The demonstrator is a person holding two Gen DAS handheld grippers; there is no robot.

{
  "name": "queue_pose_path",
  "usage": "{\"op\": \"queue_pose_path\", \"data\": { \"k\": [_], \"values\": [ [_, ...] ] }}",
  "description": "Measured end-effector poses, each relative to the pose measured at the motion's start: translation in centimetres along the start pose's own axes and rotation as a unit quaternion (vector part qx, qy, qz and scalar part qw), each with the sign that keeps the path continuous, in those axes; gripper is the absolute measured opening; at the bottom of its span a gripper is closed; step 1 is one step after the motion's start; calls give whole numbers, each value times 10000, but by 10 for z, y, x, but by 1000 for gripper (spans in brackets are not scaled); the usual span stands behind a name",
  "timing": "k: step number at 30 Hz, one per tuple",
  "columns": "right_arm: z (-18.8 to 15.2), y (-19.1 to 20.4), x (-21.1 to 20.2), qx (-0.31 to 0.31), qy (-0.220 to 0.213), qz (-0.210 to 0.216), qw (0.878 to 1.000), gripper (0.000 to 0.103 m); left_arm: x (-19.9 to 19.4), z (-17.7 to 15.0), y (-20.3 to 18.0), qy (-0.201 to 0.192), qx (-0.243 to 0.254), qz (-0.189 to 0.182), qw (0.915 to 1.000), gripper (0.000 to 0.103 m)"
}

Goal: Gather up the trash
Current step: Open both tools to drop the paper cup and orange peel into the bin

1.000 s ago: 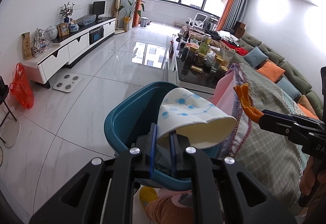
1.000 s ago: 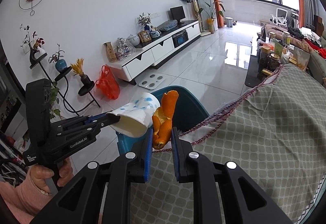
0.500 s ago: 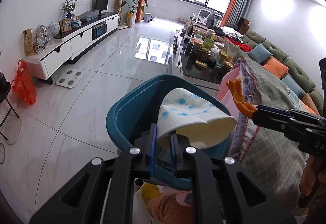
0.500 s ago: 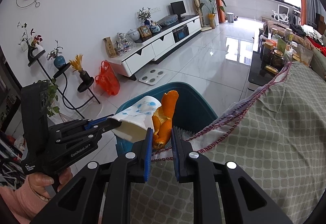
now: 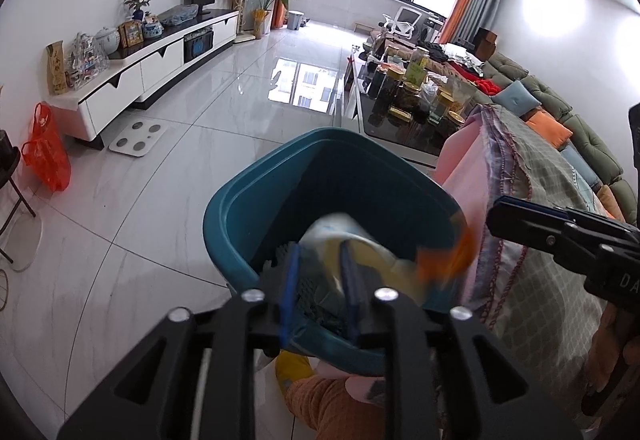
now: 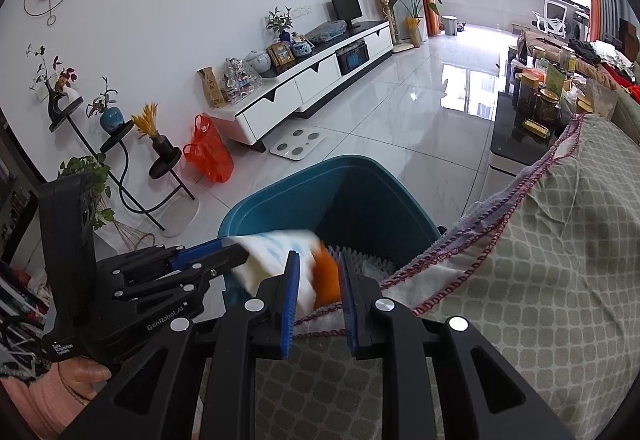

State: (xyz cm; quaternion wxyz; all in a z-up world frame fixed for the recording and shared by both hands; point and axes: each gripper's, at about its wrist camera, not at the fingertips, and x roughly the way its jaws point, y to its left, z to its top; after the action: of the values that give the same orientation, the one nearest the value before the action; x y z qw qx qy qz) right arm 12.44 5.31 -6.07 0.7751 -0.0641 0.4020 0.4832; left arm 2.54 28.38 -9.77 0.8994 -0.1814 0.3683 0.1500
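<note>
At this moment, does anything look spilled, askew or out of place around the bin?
Nothing spilled. The paper cup and orange peel are motion-blurred over the teal bin, apparently dropping in. Only oddity: the checked cover hangs rumpled against the bin's rim.

Blurred paper cup (image 5: 344, 240) & orange peel (image 5: 448, 260) over teal bin (image 5: 256, 208).

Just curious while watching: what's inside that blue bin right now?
The blue bin holds a blurred paper cup and a piece of orange peel dropping in, over something dark and spiky. The bottom is hidden behind the grippers, so anything else there cannot be seen.
</note>
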Motion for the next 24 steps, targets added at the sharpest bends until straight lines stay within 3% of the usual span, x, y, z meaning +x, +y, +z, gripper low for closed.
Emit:
{"op": "queue_pose_path", "data": {
  "k": [15, 21, 24],
  "values": [
    [-10, -8, -29, 78, -264, 69, 9996, 22, -20, -2, -12, -294, 185, -218, 9992, 28],
    [-18, -15, -52, 94, -450, 14, 9989, 22, -38, -2, -32, -495, 431, -358, 9972, 33],
    [-23, -21, -65, 146, -540, -15, 9984, 23, -45, -3, -46, -584, 597, -459, 9954, 43]
  ]
}}
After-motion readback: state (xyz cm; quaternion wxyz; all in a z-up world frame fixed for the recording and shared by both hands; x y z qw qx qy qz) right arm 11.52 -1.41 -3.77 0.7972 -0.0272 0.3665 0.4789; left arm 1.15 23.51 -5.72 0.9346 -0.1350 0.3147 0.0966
